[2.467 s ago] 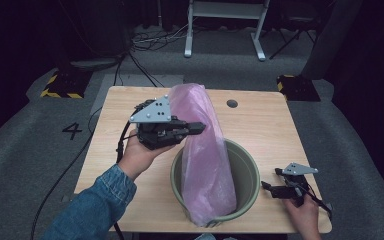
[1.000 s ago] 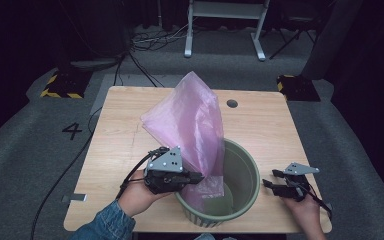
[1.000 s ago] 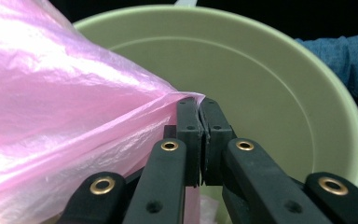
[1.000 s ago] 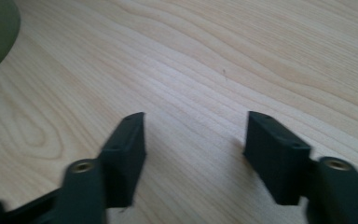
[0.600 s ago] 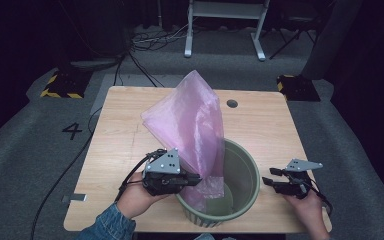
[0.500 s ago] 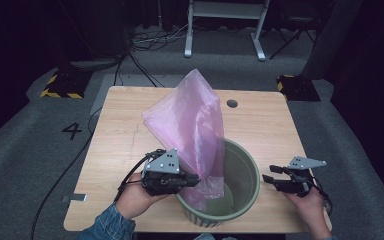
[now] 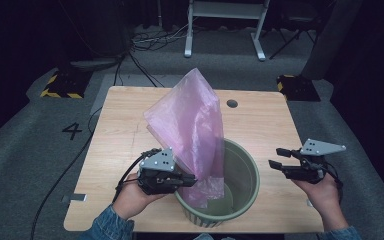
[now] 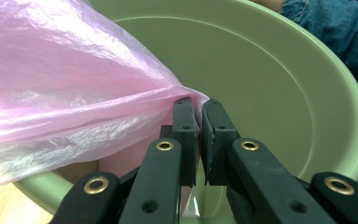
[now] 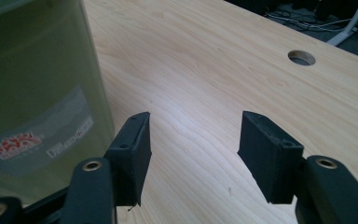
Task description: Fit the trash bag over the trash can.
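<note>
The left gripper (image 7: 182, 180) sits at the near-left rim of the green bin (image 7: 247, 192) on the desk (image 7: 125, 135), its jaws clenched on an edge of the pink plastic bag (image 7: 192, 125); the bag rises above the bin and hangs into it; the right gripper (image 7: 278, 157) hovers right of the bin, jaws parted with nothing between them, having just opened a little further.

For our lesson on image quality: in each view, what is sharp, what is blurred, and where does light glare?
High view: table lit, floor around it dark. Left gripper view: jaws sharp, bag glossy, bin soft. Right gripper view: jaws and the bin's label blurred, pale sheen on the wood between the jaws.
</note>
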`<state>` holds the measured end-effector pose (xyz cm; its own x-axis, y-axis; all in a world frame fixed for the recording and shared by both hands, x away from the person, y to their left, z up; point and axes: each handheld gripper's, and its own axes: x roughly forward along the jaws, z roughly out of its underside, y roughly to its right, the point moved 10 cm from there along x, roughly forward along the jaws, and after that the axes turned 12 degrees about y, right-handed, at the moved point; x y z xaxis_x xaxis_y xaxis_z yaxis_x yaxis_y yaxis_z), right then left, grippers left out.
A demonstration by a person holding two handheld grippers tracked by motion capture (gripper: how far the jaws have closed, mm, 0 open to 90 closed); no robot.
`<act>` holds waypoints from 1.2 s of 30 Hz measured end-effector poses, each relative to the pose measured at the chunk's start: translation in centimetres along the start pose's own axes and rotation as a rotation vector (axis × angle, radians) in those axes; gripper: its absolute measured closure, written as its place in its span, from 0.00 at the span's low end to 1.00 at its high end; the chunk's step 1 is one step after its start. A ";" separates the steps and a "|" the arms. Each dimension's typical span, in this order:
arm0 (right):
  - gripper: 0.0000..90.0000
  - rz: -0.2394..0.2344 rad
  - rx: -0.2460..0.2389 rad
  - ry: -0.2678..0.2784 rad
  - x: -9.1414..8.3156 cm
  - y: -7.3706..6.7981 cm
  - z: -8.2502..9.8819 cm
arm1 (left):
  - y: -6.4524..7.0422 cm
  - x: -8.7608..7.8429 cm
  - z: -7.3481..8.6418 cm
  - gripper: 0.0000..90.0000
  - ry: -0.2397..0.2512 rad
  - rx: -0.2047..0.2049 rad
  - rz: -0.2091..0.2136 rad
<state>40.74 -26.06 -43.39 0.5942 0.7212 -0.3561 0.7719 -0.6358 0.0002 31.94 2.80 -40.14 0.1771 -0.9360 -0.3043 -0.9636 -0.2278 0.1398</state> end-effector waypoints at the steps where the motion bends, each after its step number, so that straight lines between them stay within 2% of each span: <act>1: 0.48 -0.009 -0.001 0.004 0.0 -0.1 -0.4 | -0.1 0.0 0.0 0.95 0.004 0.005 -0.005; 6: 0.48 -0.038 -0.035 -0.004 0.4 -0.2 -2.3 | -0.2 0.2 0.0 0.95 0.004 0.024 -0.020; 14: 0.47 -0.100 -0.079 0.036 1.4 -0.8 -5.8 | -0.3 0.3 0.0 0.95 0.009 0.036 -0.040; 23: 0.45 -0.155 -0.090 0.043 3.1 -1.6 -8.2 | -0.4 0.4 -0.1 0.94 0.019 0.031 -0.065; 27: 0.45 -0.156 -0.081 0.033 4.0 -1.8 -8.9 | -0.5 0.4 -0.1 0.94 0.030 0.026 -0.075; 29: 0.45 -0.172 -0.074 0.046 4.4 -2.2 -9.4 | -0.5 0.4 -0.1 0.94 0.032 0.025 -0.078; 36: 0.45 -0.224 -0.094 0.066 5.8 -4.0 -11.1 | -0.5 0.4 -0.1 0.94 0.041 0.026 -0.078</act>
<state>43.66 -16.27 -35.06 0.4169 0.8595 -0.2956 0.9018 -0.4319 0.0162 32.55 2.47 -40.21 0.2591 -0.9261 -0.2743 -0.9514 -0.2937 0.0928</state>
